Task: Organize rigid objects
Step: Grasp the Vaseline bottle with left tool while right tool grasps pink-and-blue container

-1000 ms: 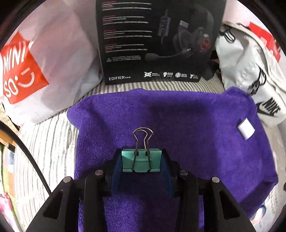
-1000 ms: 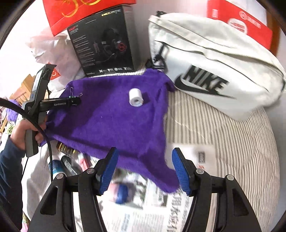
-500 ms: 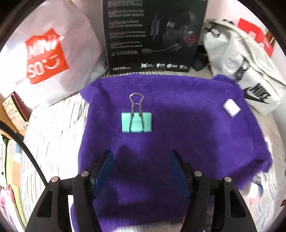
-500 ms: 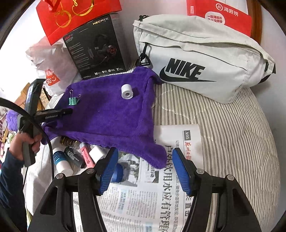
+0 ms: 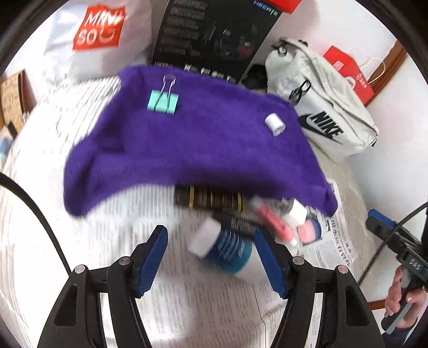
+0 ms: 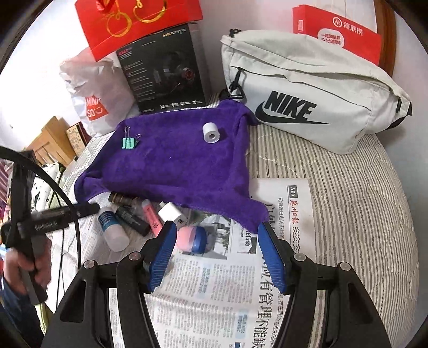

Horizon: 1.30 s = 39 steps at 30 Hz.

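Note:
A teal binder clip (image 5: 163, 101) (image 6: 129, 142) and a white tape roll (image 5: 275, 124) (image 6: 211, 132) lie free on the purple towel (image 5: 200, 144) (image 6: 176, 166). At the towel's near edge sits a pile: a blue bottle with a white cap (image 5: 222, 249) (image 6: 112, 227), a dark tube (image 5: 211, 199), a pink tube (image 6: 152, 218), a white charger (image 6: 172, 212) and a pink-and-blue jar (image 6: 192, 238). My left gripper (image 5: 211, 235) hovers over the blue bottle, its jaws opening and its pads not touching it. My right gripper (image 6: 217, 227) is open over the newspaper and holds nothing.
A grey Nike bag (image 6: 307, 88), a black headset box (image 6: 163, 69), a white Miniso bag (image 5: 99, 34) and red paper bags (image 6: 139, 21) line the back. Newspaper (image 6: 219, 281) covers striped bedding (image 6: 361, 200). A person's hand (image 6: 29, 262) holds the left gripper's handle.
My left gripper let go of the binder clip on the towel, then pulled back to above the pile. The right gripper drew back a little, staying open.

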Motion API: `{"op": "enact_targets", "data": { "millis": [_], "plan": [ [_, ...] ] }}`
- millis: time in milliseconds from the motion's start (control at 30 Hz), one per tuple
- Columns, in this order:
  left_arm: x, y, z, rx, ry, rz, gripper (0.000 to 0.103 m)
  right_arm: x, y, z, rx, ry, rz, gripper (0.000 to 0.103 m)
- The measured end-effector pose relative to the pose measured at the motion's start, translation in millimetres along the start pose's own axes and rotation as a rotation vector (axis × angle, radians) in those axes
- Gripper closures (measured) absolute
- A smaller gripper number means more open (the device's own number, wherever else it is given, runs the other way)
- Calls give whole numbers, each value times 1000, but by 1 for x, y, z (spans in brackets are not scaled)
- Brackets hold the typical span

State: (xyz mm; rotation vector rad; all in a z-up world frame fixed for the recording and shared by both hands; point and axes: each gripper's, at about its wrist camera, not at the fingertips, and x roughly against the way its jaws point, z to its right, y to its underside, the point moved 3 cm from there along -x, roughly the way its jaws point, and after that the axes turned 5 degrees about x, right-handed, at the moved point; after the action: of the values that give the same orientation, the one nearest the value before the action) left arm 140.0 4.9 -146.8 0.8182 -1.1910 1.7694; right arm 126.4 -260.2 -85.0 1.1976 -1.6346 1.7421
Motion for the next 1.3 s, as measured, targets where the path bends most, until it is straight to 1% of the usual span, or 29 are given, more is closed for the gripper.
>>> {"op": "enact_targets", "data": {
  "millis": [100, 233, 300, 367, 400, 467, 633, 767, 800, 833, 867, 900, 967, 1033, 1067, 1100, 1167, 1300],
  "plan": [
    [-9, 2, 5, 17, 1, -18, 37, 9, 7, -6, 23, 13, 2, 40],
    [-16, 4, 15, -7, -39, -39, 37, 17, 19, -8, 31, 16, 2, 40],
    [-24, 6, 21, -20, -65, -44, 31, 18, 22, -8, 30, 13, 0, 40],
    [-33, 9, 25, -41, -116, -64, 29, 19, 26, -9, 29, 13, -4, 40],
    [-36, 10, 27, -51, -127, -62, 29, 19, 27, -9, 32, 11, -6, 40],
    [-34, 14, 29, -80, -140, -48, 27, 18, 29, -10, 38, 12, -7, 40],
    [-21, 27, 16, -140, -160, -39, 27, 18, 32, -10, 44, 8, -5, 40],
    [-8, 34, 3, -229, -247, -14, 27, 17, 34, -10, 41, -1, -8, 40],
    [-6, 32, 0, -236, -253, -5, 28, 16, 34, -10, 41, -4, -9, 40],
    [-5, 30, -4, -234, -245, 0, 28, 15, 35, -10, 41, -7, -11, 40],
    [-6, 28, -5, -205, -207, 4, 30, 12, 35, -11, 42, -10, -17, 40],
    [-6, 26, -6, -198, -189, 7, 31, 12, 35, -11, 42, -10, -17, 40],
    [-9, 20, -4, -206, -163, 24, 31, 8, 35, -10, 42, -10, -26, 40],
    [-14, 20, -3, -225, -167, 28, 40, 6, 36, -11, 42, -14, -29, 40],
    [-18, 20, -2, -240, -172, 17, 56, 6, 36, -11, 41, -15, -29, 40],
    [-23, 21, 1, -250, -175, 5, 67, 6, 37, -10, 41, -15, -30, 40],
    [-24, 23, 5, -293, -194, 29, 68, 4, 38, -9, 40, -12, -37, 40],
    [-22, 23, 2, -277, -173, 37, 69, -3, 40, -5, 34, -13, -52, 40]
  ]
}}
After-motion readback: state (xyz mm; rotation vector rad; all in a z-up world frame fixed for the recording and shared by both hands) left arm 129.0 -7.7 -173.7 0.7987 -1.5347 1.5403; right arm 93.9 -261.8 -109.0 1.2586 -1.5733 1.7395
